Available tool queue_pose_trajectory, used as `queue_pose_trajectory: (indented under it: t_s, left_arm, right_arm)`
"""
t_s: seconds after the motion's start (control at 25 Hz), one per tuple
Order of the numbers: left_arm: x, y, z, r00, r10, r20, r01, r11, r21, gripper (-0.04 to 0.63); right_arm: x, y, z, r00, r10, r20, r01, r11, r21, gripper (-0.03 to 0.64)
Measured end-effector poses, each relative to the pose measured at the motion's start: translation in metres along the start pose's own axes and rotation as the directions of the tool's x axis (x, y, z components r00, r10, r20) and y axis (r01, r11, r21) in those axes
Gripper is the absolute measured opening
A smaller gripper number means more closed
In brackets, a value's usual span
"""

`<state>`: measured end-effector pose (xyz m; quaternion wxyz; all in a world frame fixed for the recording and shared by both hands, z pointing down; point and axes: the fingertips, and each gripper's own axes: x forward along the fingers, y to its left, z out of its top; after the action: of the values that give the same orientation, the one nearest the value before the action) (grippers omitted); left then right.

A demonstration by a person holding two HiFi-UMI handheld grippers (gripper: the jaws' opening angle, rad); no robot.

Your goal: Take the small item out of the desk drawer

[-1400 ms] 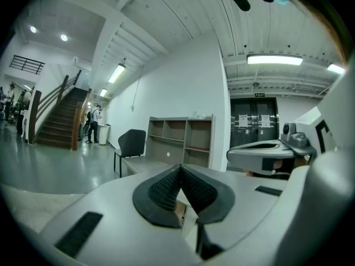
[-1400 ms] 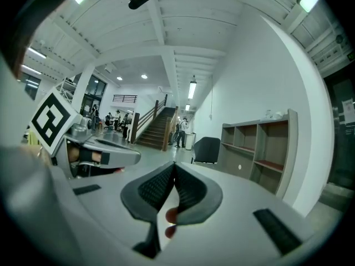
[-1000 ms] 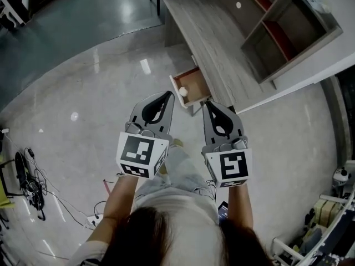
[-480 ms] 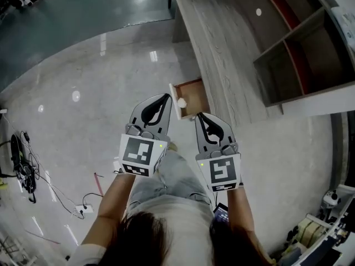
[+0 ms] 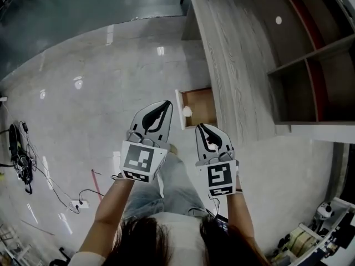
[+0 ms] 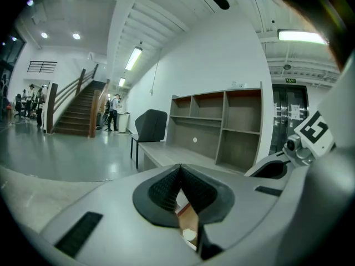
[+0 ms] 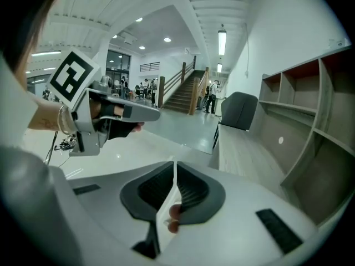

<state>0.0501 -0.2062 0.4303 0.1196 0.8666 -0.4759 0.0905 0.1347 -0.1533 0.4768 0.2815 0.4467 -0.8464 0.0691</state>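
The small white item (image 5: 187, 111) lies at the front of the open drawer (image 5: 202, 101); we cannot read its long axis. Worktop (image 5: 233, 65) hides the drawer's back. Left gripper (image 5: 166, 104), right gripper (image 5: 200, 128): jaws closed, empty.

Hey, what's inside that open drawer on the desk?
One small white round item lies on the brown wooden floor of the open drawer, near its front panel. The drawer's rear is covered by the grey wood desktop.
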Motion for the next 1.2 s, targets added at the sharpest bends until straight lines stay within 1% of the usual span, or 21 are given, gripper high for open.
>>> queue_pose_trajectory:
  t_s: [0.24, 0.56, 0.72, 0.84, 0.96, 1.2]
  left_arm:
    - [0.019, 0.025, -0.022, 0.998, -0.041, -0.043, 0.042, 0.999, 0.014, 0.014]
    - [0.044, 0.053, -0.056, 0.991, -0.104, -0.084, 0.106, 0.994, 0.021, 0.014]
    - [0.053, 0.063, -0.075, 0.985, -0.136, -0.108, 0.138, 0.990, 0.011, 0.014]
    - [0.060, 0.068, -0.089, 0.979, -0.157, -0.130, 0.160, 0.987, 0.014, 0.014]
    - [0.067, 0.072, -0.101, 0.975, -0.167, -0.145, 0.171, 0.985, 0.010, 0.014]
    - [0.076, 0.084, -0.127, 0.969, -0.182, -0.168, 0.186, 0.983, 0.007, 0.014]
  right_arm:
    - [0.033, 0.002, -0.022, 0.996, -0.016, -0.083, 0.015, 1.000, -0.008, 0.031]
    - [0.076, 0.006, -0.061, 0.980, -0.051, -0.191, 0.050, 0.999, -0.007, 0.031]
    - [0.092, 0.007, -0.091, 0.955, -0.069, -0.287, 0.065, 0.998, -0.023, 0.035]
    - [0.105, 0.011, -0.110, 0.943, -0.058, -0.327, 0.053, 0.998, -0.026, 0.080]
    - [0.116, 0.009, -0.129, 0.926, -0.069, -0.370, 0.057, 0.997, -0.043, 0.087]
    - [0.141, 0.009, -0.164, 0.893, -0.080, -0.443, 0.030, 0.992, -0.121, 0.114]
